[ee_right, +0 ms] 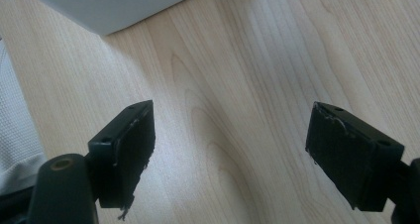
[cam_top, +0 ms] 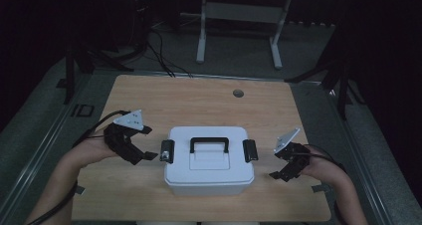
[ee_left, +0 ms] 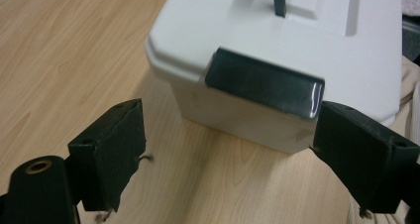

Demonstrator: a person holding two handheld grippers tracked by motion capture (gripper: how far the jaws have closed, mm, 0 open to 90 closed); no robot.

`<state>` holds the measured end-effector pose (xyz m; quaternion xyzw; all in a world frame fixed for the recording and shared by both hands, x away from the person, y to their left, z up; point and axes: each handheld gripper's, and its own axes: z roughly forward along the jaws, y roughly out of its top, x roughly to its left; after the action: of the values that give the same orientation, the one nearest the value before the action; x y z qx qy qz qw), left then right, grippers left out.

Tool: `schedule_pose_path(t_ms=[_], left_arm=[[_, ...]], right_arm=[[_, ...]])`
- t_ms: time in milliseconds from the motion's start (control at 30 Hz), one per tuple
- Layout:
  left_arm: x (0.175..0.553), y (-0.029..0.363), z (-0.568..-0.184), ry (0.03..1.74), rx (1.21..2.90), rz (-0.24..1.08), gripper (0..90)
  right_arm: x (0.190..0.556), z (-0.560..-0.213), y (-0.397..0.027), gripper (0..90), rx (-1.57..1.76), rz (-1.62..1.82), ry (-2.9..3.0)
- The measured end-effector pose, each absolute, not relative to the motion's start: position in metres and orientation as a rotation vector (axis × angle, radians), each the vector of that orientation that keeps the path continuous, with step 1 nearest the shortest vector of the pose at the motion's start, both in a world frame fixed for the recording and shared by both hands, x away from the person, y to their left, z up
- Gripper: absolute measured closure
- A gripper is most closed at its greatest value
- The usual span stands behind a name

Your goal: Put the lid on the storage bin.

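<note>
Dark floor and a metal frame stand behind your wooden tabletop [cam_top: 199, 98]. At its middle, toward your edge, sits the white plastic storage box [cam_top: 209, 172], lid on, with a black carry handle [cam_top: 209, 144] lying flat on top and a black latch at each end. It looks rigid, smooth and likely light, so its walls could slip; take it by the latches or the handle. Your left tongs [cam_top: 149, 143] stand apart, just beside the left latch [ee_left: 265, 83], not pressing it. Your right tongs [cam_top: 278, 166] also stand apart, over bare wood, near the right latch [cam_top: 250, 150].
</note>
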<state>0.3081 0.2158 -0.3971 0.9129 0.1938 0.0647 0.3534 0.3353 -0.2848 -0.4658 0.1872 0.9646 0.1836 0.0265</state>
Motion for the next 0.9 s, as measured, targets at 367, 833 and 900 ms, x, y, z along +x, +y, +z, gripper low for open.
schedule_pose_path(t_ms=[367,833,900], left_arm=[[0.296,0.236,-0.419,0.509,2.348,0.145,13.3],[0.283,0.264,-0.459,0.557,2.301,0.149,13.3],[0.280,0.270,-0.467,0.576,2.276,0.139,13.3]], right_arm=[[0.335,-0.469,-0.287,18.8,0.588,0.569,2.975],[0.334,-0.475,-0.294,18.8,0.642,0.623,2.943],[0.333,-0.478,-0.297,18.8,0.657,0.635,2.940]])
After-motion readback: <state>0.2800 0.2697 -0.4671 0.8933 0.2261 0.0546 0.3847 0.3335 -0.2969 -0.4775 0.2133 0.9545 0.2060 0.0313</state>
